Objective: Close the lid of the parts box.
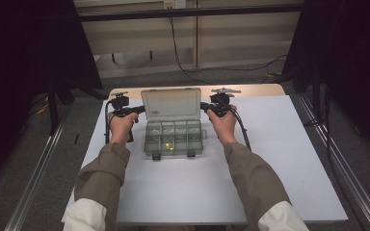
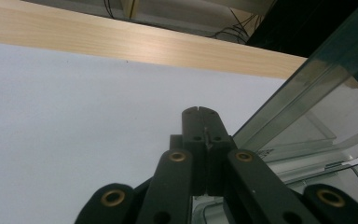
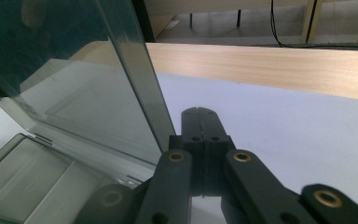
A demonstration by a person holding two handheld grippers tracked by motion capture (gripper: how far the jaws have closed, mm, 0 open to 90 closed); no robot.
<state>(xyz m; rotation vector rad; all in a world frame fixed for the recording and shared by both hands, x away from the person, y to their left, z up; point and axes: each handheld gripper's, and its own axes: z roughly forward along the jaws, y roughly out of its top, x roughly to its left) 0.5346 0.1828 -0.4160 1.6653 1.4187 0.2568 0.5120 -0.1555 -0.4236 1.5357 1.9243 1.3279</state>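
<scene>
A clear plastic compartment box (image 1: 174,137) lies in the middle of the white table with its lid (image 1: 171,103) standing up behind it. A couple of small yellow pieces (image 1: 167,145) lie in one front compartment. My left gripper (image 1: 142,109) is at the lid's left edge, jaws shut with nothing between them; in the left gripper view its tips (image 2: 200,111) sit just left of the lid (image 2: 317,88). My right gripper (image 1: 203,106) is at the lid's right edge, shut and empty too; its tips (image 3: 200,112) sit just right of the lid (image 3: 88,88).
White sheet (image 1: 279,159) covers the table, with a bare wooden strip (image 1: 260,89) along the far edge. Black curtains hang at both sides. Cables lie on the floor beyond the table. Metal rails (image 1: 339,163) run along each side of the table.
</scene>
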